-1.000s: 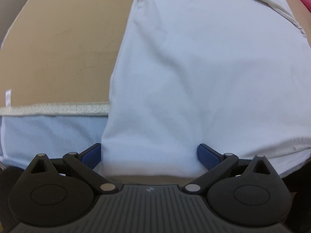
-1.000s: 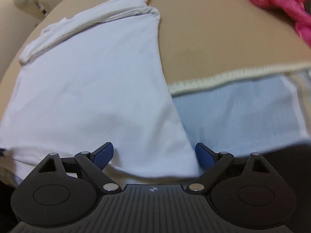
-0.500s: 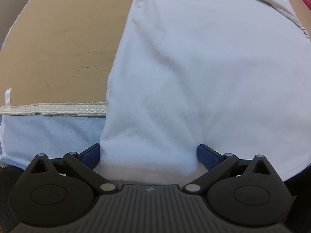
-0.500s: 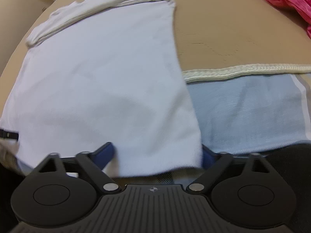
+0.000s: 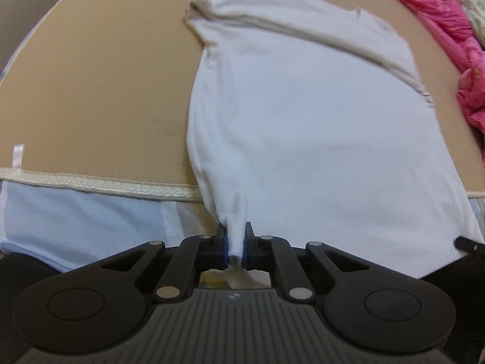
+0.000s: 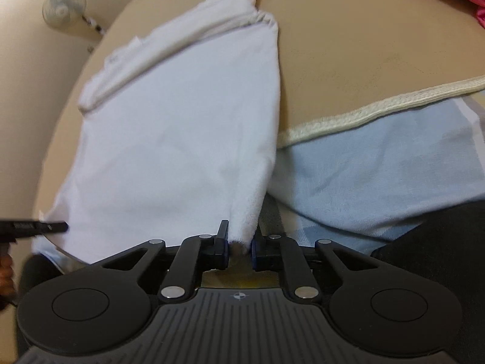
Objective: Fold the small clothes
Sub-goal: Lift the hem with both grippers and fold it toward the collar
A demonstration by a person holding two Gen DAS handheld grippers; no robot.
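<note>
Both grippers, left (image 5: 235, 244) and right (image 6: 239, 244), pinch the shirt (image 5: 303, 139) hem at lower centre. Lift evenly toward the probably folded collar at the top.

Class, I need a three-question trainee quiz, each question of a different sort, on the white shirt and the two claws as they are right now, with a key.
1. True or false: the left claw is shut on the white shirt.
2. What does the right claw pinch? A) pink garment B) the white shirt's near hem C) blue towel
3. Fill in: beside the shirt, the blue towel has a ____ coloured woven border.

Key: 1 true; 2 B; 3 cream.
</note>
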